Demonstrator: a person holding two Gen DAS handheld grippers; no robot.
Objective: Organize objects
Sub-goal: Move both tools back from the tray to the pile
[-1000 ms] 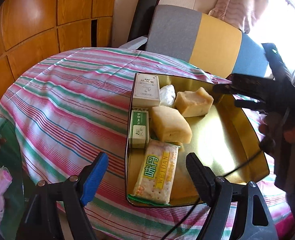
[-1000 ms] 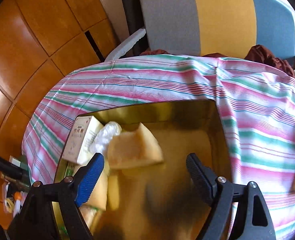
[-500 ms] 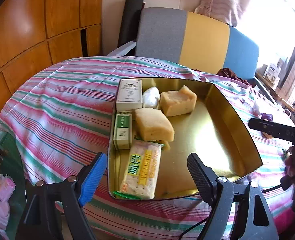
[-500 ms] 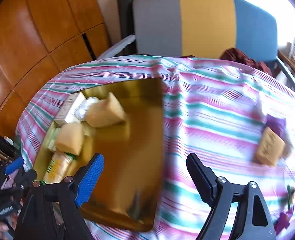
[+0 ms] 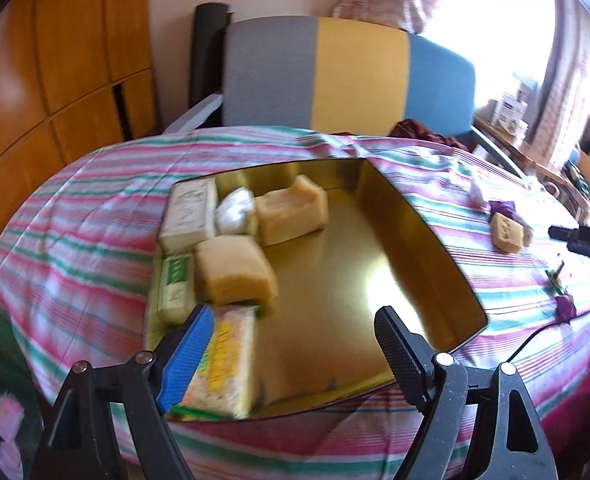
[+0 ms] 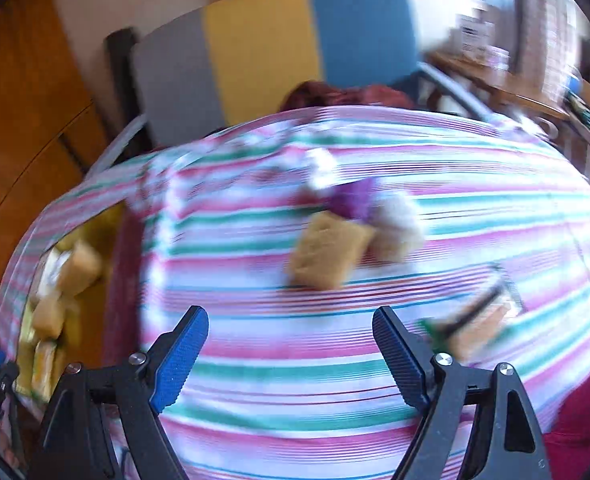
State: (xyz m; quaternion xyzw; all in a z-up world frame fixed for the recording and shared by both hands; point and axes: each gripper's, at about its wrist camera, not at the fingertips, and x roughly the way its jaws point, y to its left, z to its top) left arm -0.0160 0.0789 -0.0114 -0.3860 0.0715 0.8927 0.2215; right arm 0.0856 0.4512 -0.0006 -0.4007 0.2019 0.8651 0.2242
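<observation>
A gold tin tray sits on the striped tablecloth and holds two tan soap bars, a white box, a green box, a white wrapped lump and a cracker pack. My left gripper is open and empty over the tray's near edge. My right gripper is open and empty above the cloth, short of a loose tan soap bar that also shows in the left wrist view. The tray's right part shows at the left of the right wrist view.
A purple wrapper and a pale lump lie beside the loose soap. A flat item with green and black parts lies at the right. A grey, yellow and blue chair stands behind the table. Wood panels are at the left.
My right gripper has swung right, off the tray, and now faces the loose soap bar. My left gripper has moved closer over the tray's near edge. Both stay open.
</observation>
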